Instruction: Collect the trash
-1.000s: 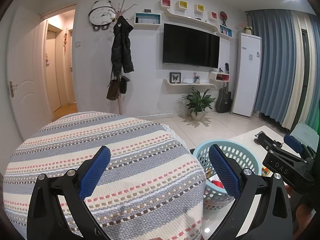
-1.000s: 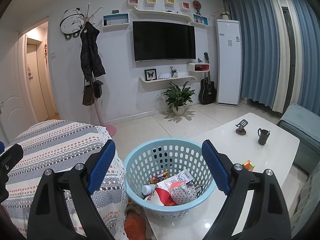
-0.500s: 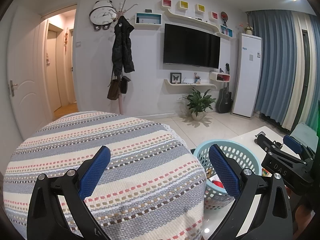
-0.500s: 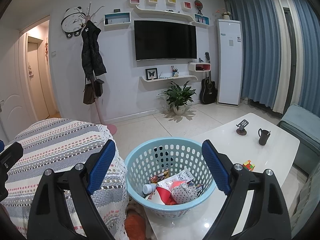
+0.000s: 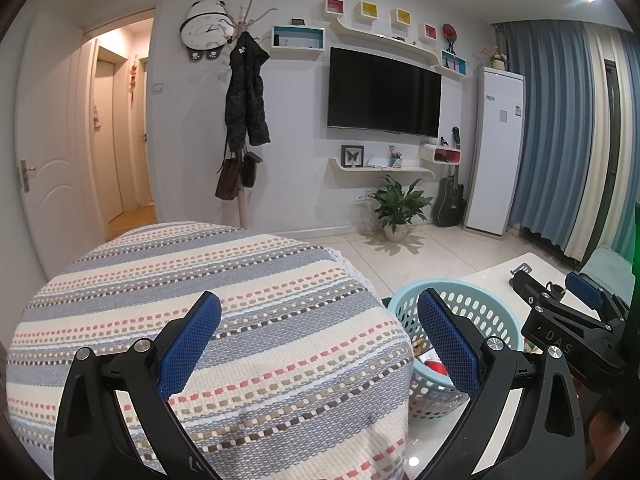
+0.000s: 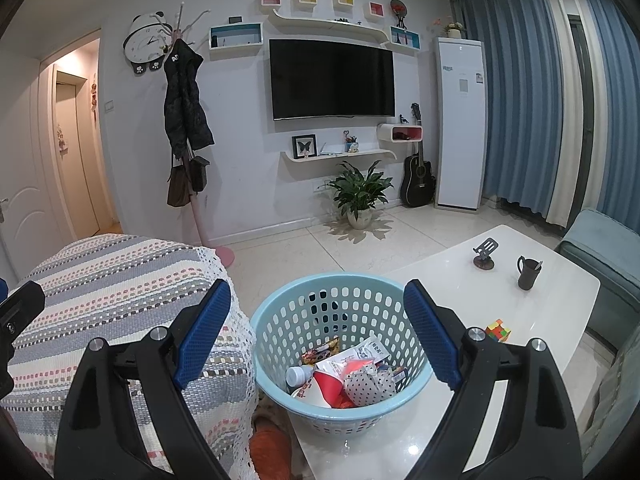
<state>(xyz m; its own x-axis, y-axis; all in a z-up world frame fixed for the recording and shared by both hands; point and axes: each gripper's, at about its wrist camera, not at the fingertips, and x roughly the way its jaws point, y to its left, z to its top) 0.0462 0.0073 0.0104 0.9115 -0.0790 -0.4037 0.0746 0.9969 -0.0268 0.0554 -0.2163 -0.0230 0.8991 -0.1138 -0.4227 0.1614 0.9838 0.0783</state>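
A light blue perforated basket (image 6: 280,344) stands on the near corner of a white table (image 6: 448,280). It holds trash (image 6: 344,376): wrappers, a red-and-white cup, a small white bottle. My right gripper (image 6: 318,316) is open and empty, held above the basket. My left gripper (image 5: 318,328) is open and empty above a striped woven cover (image 5: 208,288); the basket (image 5: 480,312) shows to its right, partly hidden by the cover and my finger. The right gripper's body (image 5: 560,332) shows at the right of the left wrist view.
On the table stand a dark mug (image 6: 527,272), a small phone stand (image 6: 485,254) and a colour cube (image 6: 498,330). The striped cover (image 6: 100,292) lies left of the basket. A blue seat (image 6: 604,248) is at the right. Something orange (image 6: 270,446) lies below the table edge.
Almost nothing; both views have shifted very slightly. Both grippers stay open and empty.
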